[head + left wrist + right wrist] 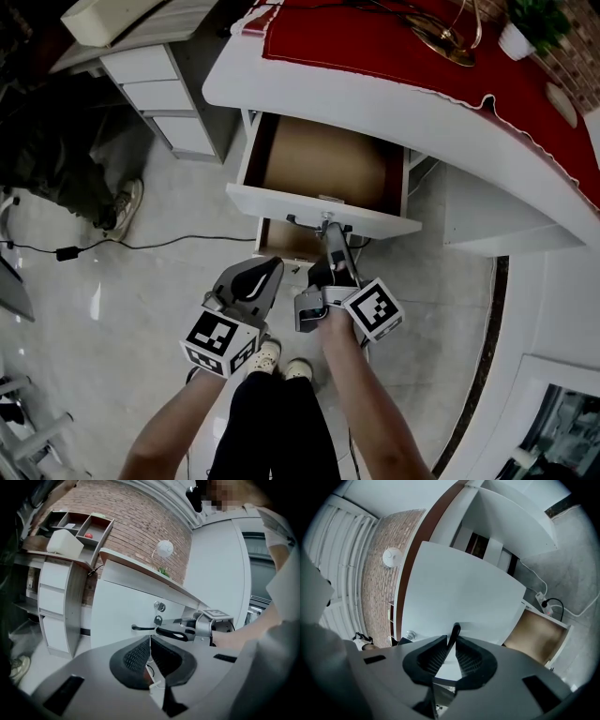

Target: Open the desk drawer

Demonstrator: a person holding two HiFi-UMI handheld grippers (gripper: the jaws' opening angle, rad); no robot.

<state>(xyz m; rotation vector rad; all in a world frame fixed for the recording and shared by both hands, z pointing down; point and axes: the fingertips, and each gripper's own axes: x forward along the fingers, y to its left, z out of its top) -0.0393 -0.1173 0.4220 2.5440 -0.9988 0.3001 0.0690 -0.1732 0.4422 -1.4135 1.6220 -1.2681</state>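
The white desk (394,103) carries a red cloth. Its drawer (281,202) stands pulled out, showing a bare brown bottom (328,164). My right gripper (328,229) is shut on the dark handle (302,223) at the middle of the drawer front. In the right gripper view the handle (454,633) stands as a thin dark bar pinched between the ribbed pads (432,658), against the white drawer front (464,597). My left gripper (266,275) hangs shut and empty, left of and below the drawer. From the left gripper view (150,651) I see the handle (140,628), the lock (160,606) and the right gripper (180,633).
A white cabinet of drawers (159,94) stands at the upper left. A person's shoe (127,202) and a black cable (141,246) lie on the tiled floor. My feet (281,361) are below the drawer. A gold lamp base (445,42) and a potted plant (530,23) stand on the desk.
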